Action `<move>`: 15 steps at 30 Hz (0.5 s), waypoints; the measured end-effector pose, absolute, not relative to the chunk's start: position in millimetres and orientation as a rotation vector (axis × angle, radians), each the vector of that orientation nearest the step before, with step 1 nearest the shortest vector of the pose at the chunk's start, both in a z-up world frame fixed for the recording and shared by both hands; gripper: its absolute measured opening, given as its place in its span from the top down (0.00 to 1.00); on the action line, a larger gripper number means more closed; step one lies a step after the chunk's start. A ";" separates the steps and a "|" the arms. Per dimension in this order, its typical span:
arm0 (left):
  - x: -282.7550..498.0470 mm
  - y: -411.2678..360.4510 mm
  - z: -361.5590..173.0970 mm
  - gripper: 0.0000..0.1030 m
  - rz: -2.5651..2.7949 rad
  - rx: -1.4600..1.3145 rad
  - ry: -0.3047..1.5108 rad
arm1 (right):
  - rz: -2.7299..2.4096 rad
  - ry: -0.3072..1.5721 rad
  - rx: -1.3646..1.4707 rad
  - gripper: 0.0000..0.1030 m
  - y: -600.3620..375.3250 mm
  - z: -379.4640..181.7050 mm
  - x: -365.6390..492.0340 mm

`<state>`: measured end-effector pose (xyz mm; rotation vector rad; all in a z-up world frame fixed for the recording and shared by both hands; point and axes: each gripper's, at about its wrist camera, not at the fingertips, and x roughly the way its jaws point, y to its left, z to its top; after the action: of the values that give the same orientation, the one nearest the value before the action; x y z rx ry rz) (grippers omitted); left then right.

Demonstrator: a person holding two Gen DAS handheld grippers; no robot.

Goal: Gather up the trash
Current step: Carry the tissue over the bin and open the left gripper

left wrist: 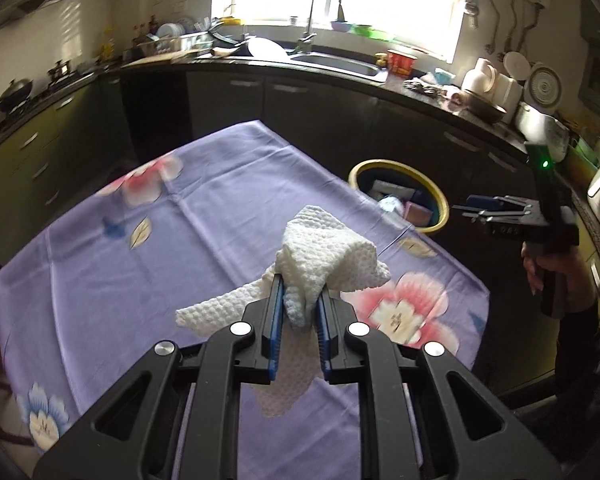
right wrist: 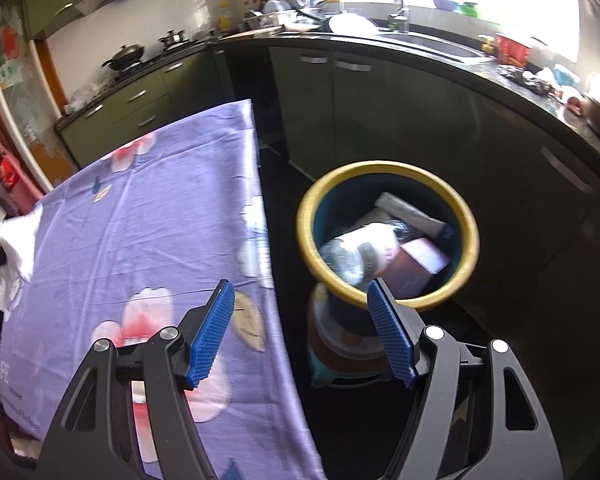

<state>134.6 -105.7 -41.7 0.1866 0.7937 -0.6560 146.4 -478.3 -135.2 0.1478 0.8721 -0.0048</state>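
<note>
My left gripper (left wrist: 299, 290) is shut on a crumpled white paper towel (left wrist: 328, 256) and holds it over the purple flowered tablecloth (left wrist: 148, 248). The towel also shows at the far left of the right wrist view (right wrist: 18, 240). A yellow-rimmed bin (left wrist: 436, 196) stands on the floor past the table's right edge. In the right wrist view the bin (right wrist: 472, 232) holds a clear plastic bottle (right wrist: 356, 256) and small boxes. My right gripper (right wrist: 300, 300) is open and empty above the gap between table edge and bin. It also shows in the left wrist view (left wrist: 476, 208).
Dark kitchen cabinets (left wrist: 320, 112) and a black counter with a sink (left wrist: 340, 62) run behind the table. A stove with a wok (right wrist: 124, 56) is at the back left. The floor around the bin is dark.
</note>
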 end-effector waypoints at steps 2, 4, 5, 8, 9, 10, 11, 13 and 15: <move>142.1 -128.0 -35.0 0.86 -0.700 0.198 0.781 | -0.030 0.870 0.153 0.31 -489.2 -137.9 144.9; 151.4 -153.1 -29.6 0.86 -0.742 0.208 0.772 | -0.061 0.871 0.157 0.31 -502.6 -142.5 143.8; 159.3 -172.1 -26.6 0.86 -0.766 0.220 0.766 | -0.074 0.872 0.160 0.31 -508.6 -144.6 143.4; 177.9 -215.5 -25.3 0.86 -0.817 0.246 0.759 | -0.105 0.879 0.182 0.31 -532.1 -153.9 142.4; 183.7 -229.9 -25.6 0.86 -0.832 0.254 0.758 | -0.113 0.883 0.191 0.31 -539.6 -157.2 142.5; 191.7 -249.8 -26.6 0.86 -0.850 0.264 0.755 | -0.123 0.887 0.199 0.31 -547.2 -160.4 142.2; 196.8 -261.7 -27.8 0.86 -0.862 0.269 0.754 | -0.132 0.891 0.204 0.31 -554.1 -163.4 141.5; 211.4 -296.1 -32.4 0.86 -0.894 0.277 0.758 | -0.157 0.902 0.219 0.31 -571.0 -170.6 140.8; 223.3 -325.0 -39.2 0.86 -0.918 0.284 0.767 | -0.176 0.911 0.236 0.31 -584.7 -176.4 139.7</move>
<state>223.3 -325.0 -39.2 0.2836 0.7666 -0.9178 139.7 -584.7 -176.4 0.2362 0.9109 -0.1765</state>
